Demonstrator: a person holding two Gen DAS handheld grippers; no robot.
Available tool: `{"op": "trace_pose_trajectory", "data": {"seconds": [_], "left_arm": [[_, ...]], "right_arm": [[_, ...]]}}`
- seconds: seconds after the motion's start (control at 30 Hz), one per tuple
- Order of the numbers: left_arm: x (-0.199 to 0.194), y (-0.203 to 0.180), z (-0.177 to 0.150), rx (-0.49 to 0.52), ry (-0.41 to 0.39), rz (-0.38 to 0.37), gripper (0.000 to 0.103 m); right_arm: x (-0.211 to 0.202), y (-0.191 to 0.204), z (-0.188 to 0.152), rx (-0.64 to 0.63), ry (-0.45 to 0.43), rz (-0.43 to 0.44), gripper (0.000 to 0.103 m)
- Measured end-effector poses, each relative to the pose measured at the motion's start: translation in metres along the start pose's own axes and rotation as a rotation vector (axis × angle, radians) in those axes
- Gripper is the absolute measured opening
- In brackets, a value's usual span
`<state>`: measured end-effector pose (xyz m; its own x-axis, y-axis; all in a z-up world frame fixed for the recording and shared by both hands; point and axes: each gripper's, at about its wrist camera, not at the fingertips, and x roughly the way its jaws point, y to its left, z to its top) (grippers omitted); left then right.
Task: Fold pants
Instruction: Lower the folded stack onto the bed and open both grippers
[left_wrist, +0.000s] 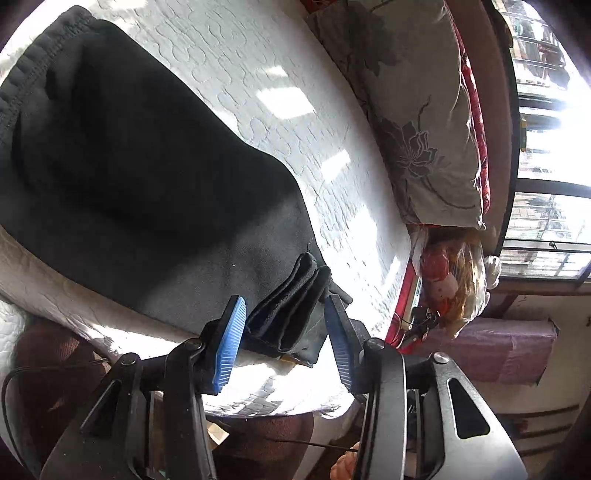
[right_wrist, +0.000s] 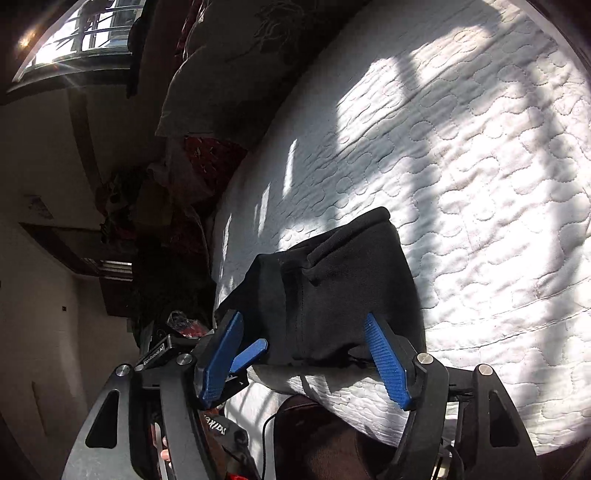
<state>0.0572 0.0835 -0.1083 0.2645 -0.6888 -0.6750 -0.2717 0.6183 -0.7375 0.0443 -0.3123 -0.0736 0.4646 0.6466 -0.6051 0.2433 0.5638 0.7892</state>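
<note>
I hold my left tool (left_wrist: 284, 332) tilted down at the near edge of the bed (left_wrist: 258, 92), its blue pads spread apart. The stacked cuff ends of the black pants (left_wrist: 129, 166) lie in the gap between the pads, but neither pad presses on the cloth, so this tool is released. The pants lie folded flat on the white quilted bed, along its near edge, with the ribbed waistband at the end far from my left tool. My right tool (right_wrist: 314, 354) also points downward at the bed's near edge, rolled a little to one side, its pads standing wide and holding nothing. The folded bundle of the pants (right_wrist: 332, 288) sits on the bed just beyond those pads, apart from them. A flowered pillow (left_wrist: 417, 122) lies along the bed's far side.
</note>
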Motion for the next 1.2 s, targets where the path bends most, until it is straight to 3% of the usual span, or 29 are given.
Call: {"op": "trace_pose_trajectory", "data": {"seconds": [0.13, 0.2, 0.23, 0.27, 0.37, 0.5, 0.63, 0.83, 0.93, 1.07, 1.13, 1.2], "left_arm": [[-0.069, 0.039, 0.04, 0.034, -0.109, 0.119, 0.044], [-0.095, 0.058, 0.063, 0.057, -0.15, 0.188, 0.052], [-0.105, 0.067, 0.077, 0.075, -0.145, 0.221, 0.059], [-0.111, 0.075, 0.089, 0.086, -0.133, 0.24, 0.059], [-0.116, 0.096, 0.124, 0.128, -0.048, 0.224, 0.059], [-0.093, 0.102, 0.156, 0.233, 0.085, 0.2, 0.059], [-0.063, 0.1, 0.172, 0.32, 0.199, 0.127, 0.059], [-0.032, 0.084, 0.197, 0.436, 0.312, 0.086, 0.059], [-0.023, 0.073, 0.204, 0.498, 0.371, 0.072, 0.06], [-0.017, 0.06, 0.194, 0.647, 0.45, 0.046, 0.076], [-0.014, 0.06, 0.181, 0.714, 0.541, 0.021, 0.076], [-0.016, 0.062, 0.171, 0.772, 0.563, 0.049, 0.076]], "right_arm": [[0.027, 0.046, -0.017, -0.18, 0.047, -0.104, 0.075], [0.051, 0.071, -0.03, -0.275, 0.08, -0.156, 0.075], [0.064, 0.084, -0.038, -0.325, 0.1, -0.182, 0.075], [0.076, 0.093, -0.044, -0.362, 0.117, -0.202, 0.075], [0.105, 0.107, -0.063, -0.411, 0.181, -0.218, 0.075], [0.135, 0.117, -0.084, -0.429, 0.237, -0.244, 0.075], [0.148, 0.118, -0.091, -0.429, 0.259, -0.288, 0.075], [0.167, 0.122, -0.094, -0.405, 0.266, -0.346, 0.075], [0.177, 0.128, -0.095, -0.413, 0.262, -0.364, 0.075], [0.191, 0.136, -0.103, -0.445, 0.277, -0.389, 0.075], [0.199, 0.142, -0.106, -0.453, 0.287, -0.394, 0.075], [0.204, 0.148, -0.11, -0.46, 0.296, -0.393, 0.075]]}}
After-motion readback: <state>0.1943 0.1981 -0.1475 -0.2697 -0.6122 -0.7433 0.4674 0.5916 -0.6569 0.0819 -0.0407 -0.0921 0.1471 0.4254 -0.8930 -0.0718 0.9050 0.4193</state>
